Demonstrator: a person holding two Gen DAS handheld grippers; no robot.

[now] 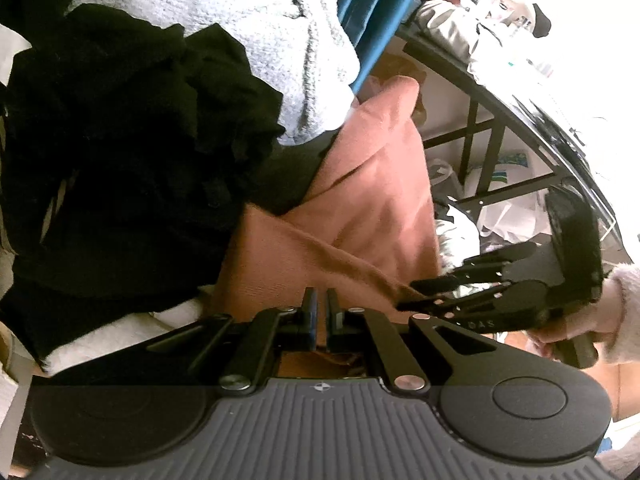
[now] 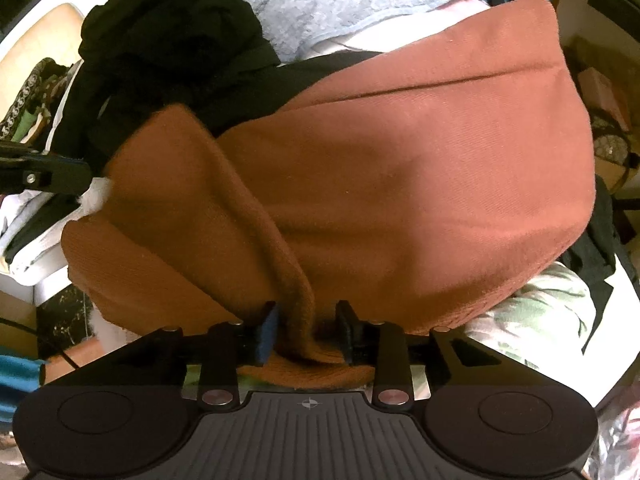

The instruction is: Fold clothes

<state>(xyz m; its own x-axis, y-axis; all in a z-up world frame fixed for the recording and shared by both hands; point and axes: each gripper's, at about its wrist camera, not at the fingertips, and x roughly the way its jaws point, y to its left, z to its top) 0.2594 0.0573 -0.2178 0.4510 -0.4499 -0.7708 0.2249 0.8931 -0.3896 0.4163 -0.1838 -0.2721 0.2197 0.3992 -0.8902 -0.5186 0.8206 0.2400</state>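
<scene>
1. Far left of the left gripper (image 1: 321, 322), a crumpled black garment (image 1: 132, 152) fills the left wrist view; the right wrist view shows the same black heap (image 2: 180, 40) up and to the left of the right gripper (image 2: 308, 330).
2. The left gripper's jaws stand almost closed, with only a thin slit between them. Rust cloth shows behind and below the fingers, but whether any is pinched there cannot be told.
3. Just ahead of the left gripper lies the rust-coloured garment (image 1: 344, 216), folded over on itself. Beyond it sits a pale blue fleece (image 1: 256, 16).
4. Only the left wrist view shows the right gripper from outside (image 1: 430, 294), just to the right, its fingers closing onto the rust cloth's edge, with a hand (image 1: 560, 338) in a fuzzy pale sleeve (image 1: 624, 308) on the handle.
5. Only the right wrist view shows the grasp up close: a thick bunched ridge of the rust garment (image 2: 400, 168) runs between the two fingers, which clamp it. The cloth spreads wide ahead.
6. At the right wrist view's left edge, the tip of the other gripper (image 2: 60, 174) touches a white scrap beside the rust cloth.
7. Right of the right gripper lies a floral-print fabric (image 2: 536, 312).
</scene>
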